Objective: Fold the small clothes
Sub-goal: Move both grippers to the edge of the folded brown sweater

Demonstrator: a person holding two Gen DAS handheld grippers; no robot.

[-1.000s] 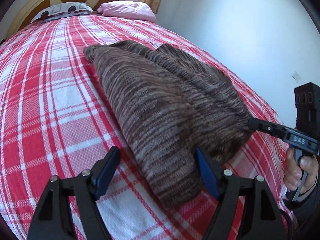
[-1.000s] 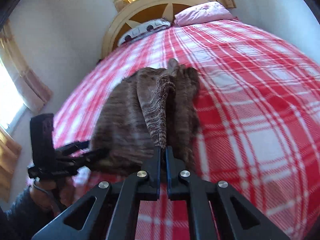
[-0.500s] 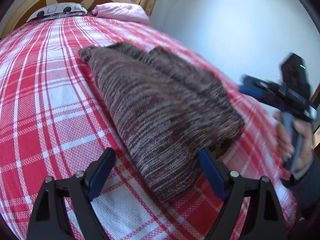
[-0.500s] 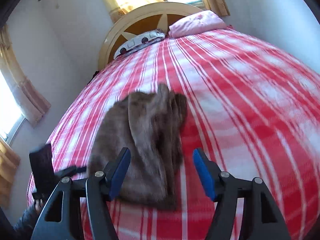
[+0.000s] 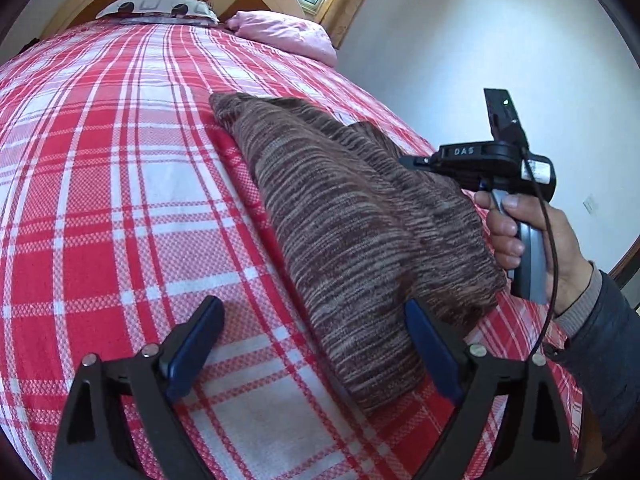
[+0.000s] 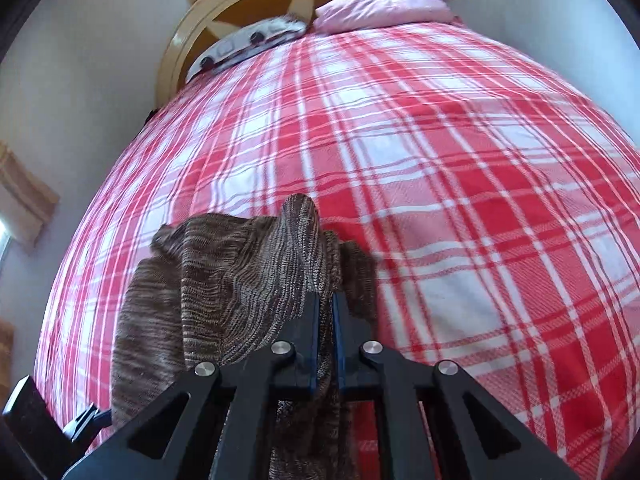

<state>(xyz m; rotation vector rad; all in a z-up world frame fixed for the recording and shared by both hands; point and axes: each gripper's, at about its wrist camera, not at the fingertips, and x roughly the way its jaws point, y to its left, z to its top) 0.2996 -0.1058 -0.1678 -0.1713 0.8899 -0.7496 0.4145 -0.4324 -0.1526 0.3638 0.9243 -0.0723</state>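
A brown striped knit garment (image 5: 340,220) lies folded lengthwise on the red plaid bedspread (image 5: 120,200). My left gripper (image 5: 312,306) hovers at its near end with the jaws opening. The garment's near corner lies between the fingers, close to the right pad (image 5: 428,344), and neither pad presses on it. In the left wrist view a hand (image 5: 528,232) holds my right gripper (image 5: 404,160) at the garment's right edge. My right gripper (image 6: 326,298) is shut on a raised fold of the garment (image 6: 224,272).
A pink pillow (image 5: 284,34) and a patterned pillow (image 5: 156,4) lie against the round wooden headboard (image 6: 248,4). A white wall (image 5: 500,40) runs along the bed's right side. Bare bedspread (image 6: 460,160) stretches beyond the garment.
My right gripper opened, moved further along the garment, and shut again on a fold of it. The left jaws stand wider than before.
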